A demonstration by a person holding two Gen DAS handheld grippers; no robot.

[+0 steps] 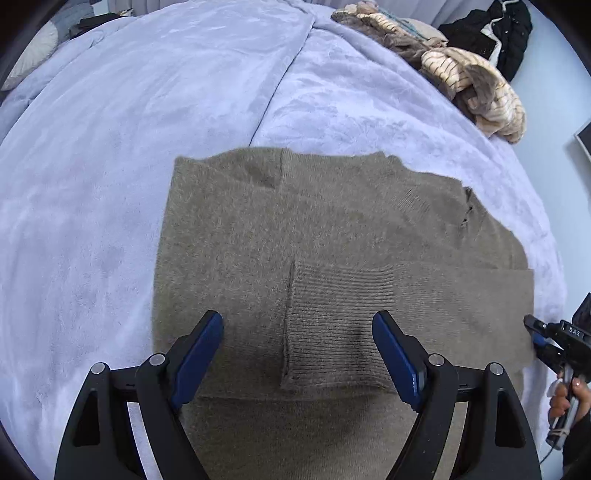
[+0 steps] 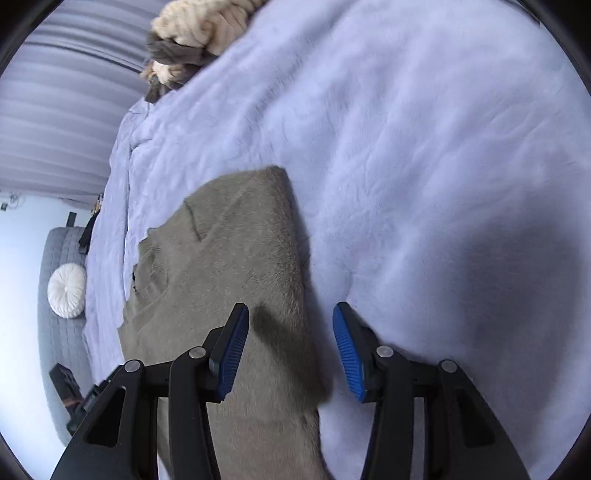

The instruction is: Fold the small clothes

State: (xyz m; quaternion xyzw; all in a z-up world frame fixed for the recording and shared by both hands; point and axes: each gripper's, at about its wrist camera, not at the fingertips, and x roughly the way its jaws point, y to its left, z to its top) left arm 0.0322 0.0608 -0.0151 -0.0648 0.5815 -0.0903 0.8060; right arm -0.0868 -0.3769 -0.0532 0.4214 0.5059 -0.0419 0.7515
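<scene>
A grey-brown knit sweater (image 1: 295,229) lies flat on a light blue fleece blanket (image 1: 110,147), with one ribbed sleeve cuff (image 1: 332,325) folded across its body. My left gripper (image 1: 297,343) is open and empty, hovering over the cuff. My right gripper (image 2: 291,343) is open and empty, straddling the sweater's (image 2: 229,266) edge. The right gripper also shows at the right edge of the left wrist view (image 1: 543,338), at the sweater's edge.
A pile of cream striped and brown clothes (image 1: 461,77) lies at the blanket's far right, also in the right wrist view (image 2: 195,33). Black garments (image 1: 495,33) lie beyond it. A round white cushion (image 2: 67,290) sits on a grey seat off the bed.
</scene>
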